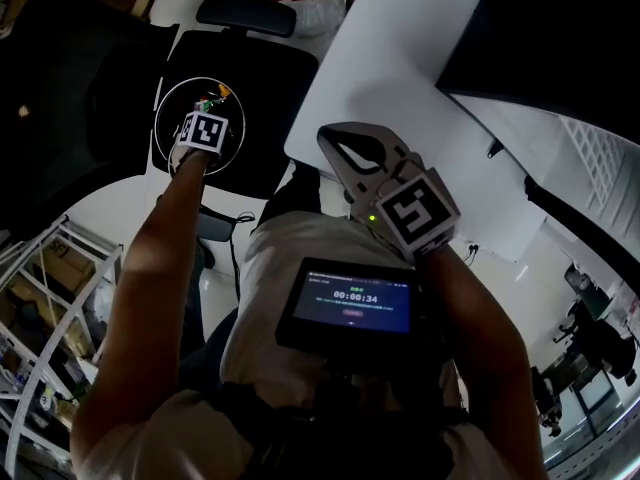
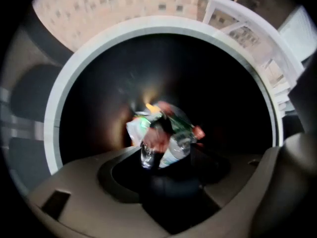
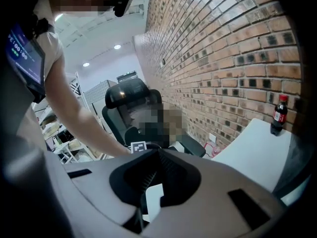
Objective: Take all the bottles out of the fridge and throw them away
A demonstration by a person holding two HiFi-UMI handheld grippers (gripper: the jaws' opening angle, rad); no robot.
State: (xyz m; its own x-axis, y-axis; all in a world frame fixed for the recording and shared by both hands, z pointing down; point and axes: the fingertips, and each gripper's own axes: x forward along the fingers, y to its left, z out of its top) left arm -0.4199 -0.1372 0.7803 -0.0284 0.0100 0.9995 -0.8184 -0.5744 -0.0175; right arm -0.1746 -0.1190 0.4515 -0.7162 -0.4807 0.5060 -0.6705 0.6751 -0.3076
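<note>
Firstly, white table: bare but for one item, listed last. Bin: white-rimmed, dark inside, directly under my left gripper, whose jaws are wide apart with nothing between them. Right gripper: jaws pressed together, empty. Discarded bottles: heaped at the bin's bottom. Cola bottle: upright at the table's far edge. Risk, in my judgement: it gets overlooked, since it stands outside the fridge, which is out of view.

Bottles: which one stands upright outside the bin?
The dark cola bottle with the red cap, standing on the white table by the brick wall; the other bottles lie jumbled inside the round bin.
</note>
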